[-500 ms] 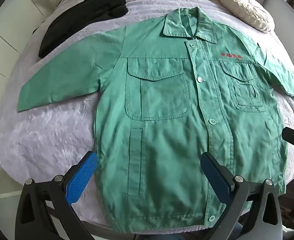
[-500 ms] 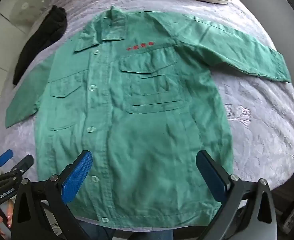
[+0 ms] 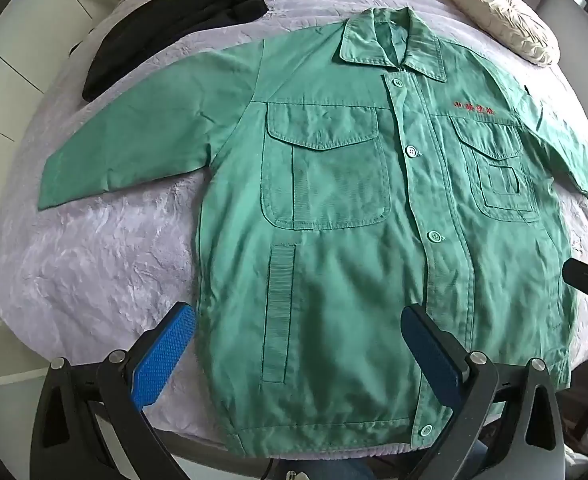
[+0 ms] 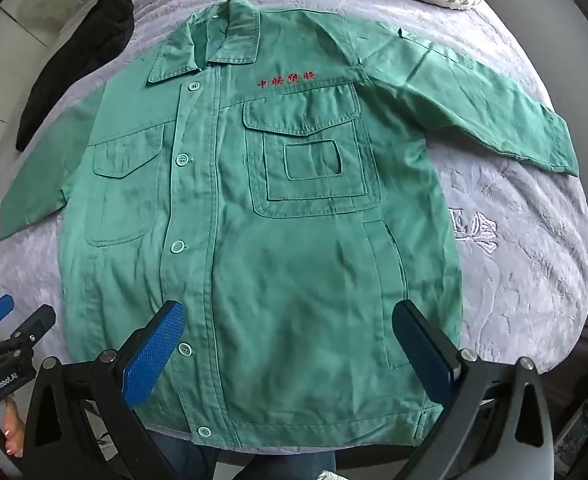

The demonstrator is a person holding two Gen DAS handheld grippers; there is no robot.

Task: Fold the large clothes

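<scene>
A green work jacket (image 3: 333, 240) lies flat and buttoned on the lilac bedspread, collar away from me, both sleeves spread out, red embroidered characters on its chest. It also shows in the right wrist view (image 4: 278, 240). My left gripper (image 3: 297, 356) is open and empty, hovering over the jacket's lower left front near the hem. My right gripper (image 4: 286, 352) is open and empty over the lower right front. The left gripper also shows at the left edge of the right wrist view (image 4: 2, 332).
A black garment (image 3: 182, 20) lies at the far left of the bed (image 3: 94, 260). A cream pillow (image 3: 505, 20) and a striped cloth lie at the head. White cabinets stand left of the bed. The bed's near edge runs just under the hem.
Both grippers have moved slightly forward and lower towards the jacket; the jacket looks a little larger in both views. The jacket itself has not moved.
</scene>
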